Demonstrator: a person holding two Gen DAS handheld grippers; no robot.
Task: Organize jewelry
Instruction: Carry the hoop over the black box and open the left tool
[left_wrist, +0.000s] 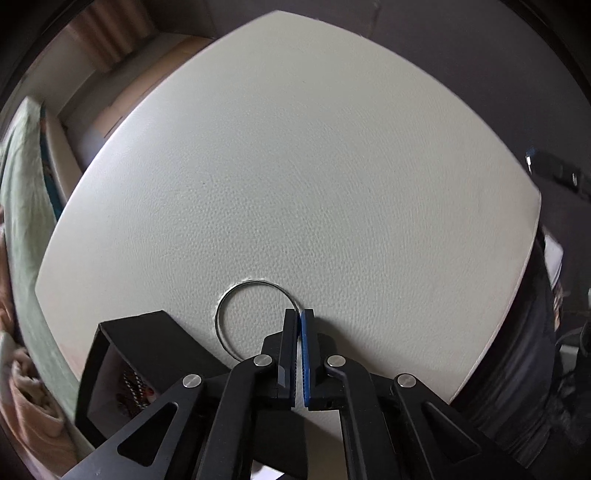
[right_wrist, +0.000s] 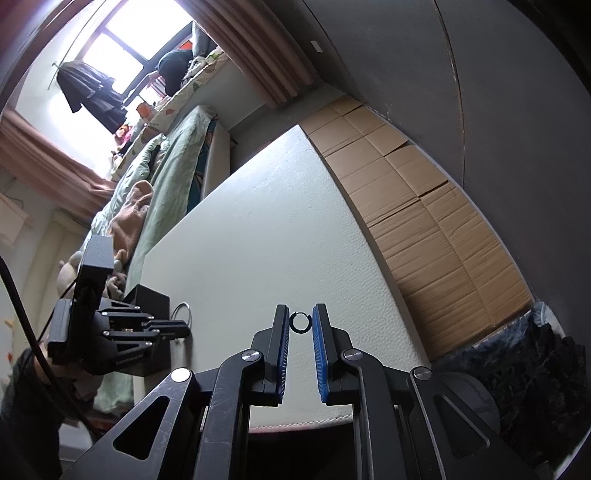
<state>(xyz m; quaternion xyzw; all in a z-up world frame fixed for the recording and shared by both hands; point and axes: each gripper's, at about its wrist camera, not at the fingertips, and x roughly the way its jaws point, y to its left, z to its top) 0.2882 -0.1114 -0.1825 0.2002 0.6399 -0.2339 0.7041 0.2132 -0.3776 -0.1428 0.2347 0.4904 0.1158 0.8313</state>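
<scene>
Left tool (left_wrist: 299, 314): closed, pinching thin silver bangle (left_wrist: 221, 306) on white tabletop (left_wrist: 295, 166).
Right tool (right_wrist: 301, 321): gripping small dark ring (right_wrist: 301, 322).
Black box (left_wrist: 122, 350): beside bangle.

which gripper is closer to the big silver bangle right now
Left. The left gripper is shut on the bangle; the right gripper holds a small dark ring off to the side.

Pebbled off-white table (left_wrist: 295, 166), silver bangle (left_wrist: 236, 291), black box (left_wrist: 140, 332) (blue-padded fingers (left_wrist: 306, 354)).

Left wrist straight down, close; right oblique; shared tabletop (left_wrist: 295, 166).
</scene>
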